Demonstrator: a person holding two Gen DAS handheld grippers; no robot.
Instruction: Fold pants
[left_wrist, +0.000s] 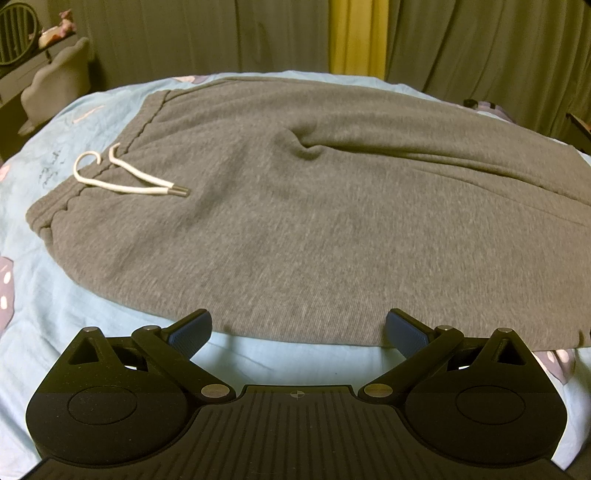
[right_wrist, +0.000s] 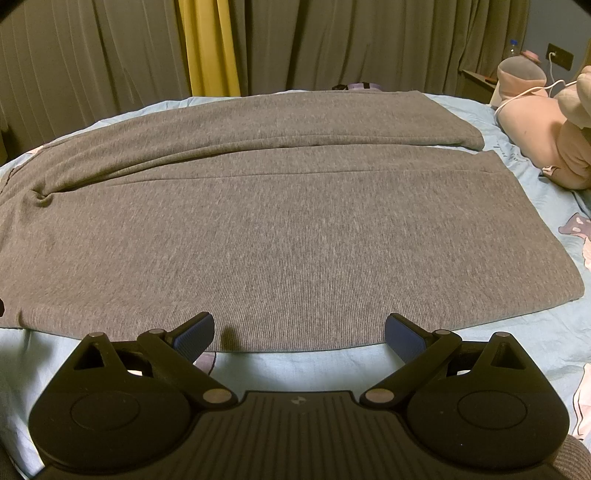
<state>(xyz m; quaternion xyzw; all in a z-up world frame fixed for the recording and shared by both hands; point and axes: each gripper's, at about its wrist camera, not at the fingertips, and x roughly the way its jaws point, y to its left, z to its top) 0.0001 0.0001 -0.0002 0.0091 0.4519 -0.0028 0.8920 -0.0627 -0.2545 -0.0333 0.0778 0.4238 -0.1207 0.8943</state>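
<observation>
Pants (left_wrist: 295, 206) lie flat just beyond both grippers' spread fingers (left_wrist: 190, 330).

Matt grey knit pants (left_wrist: 295, 206) on your smooth cotton sheet (left_wrist: 44, 155).
Grippers: matt black plastic, ribbed blue rubbery pads (right_wrist: 195, 334); drawstring (left_wrist: 122, 181) w/ shiny metal tips.

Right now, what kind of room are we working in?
Most likely a bedroom. The grey pants lie spread on a bed with a light blue printed sheet, heavy curtains hang behind it, and pink plush toys sit at the bed's right end.
</observation>
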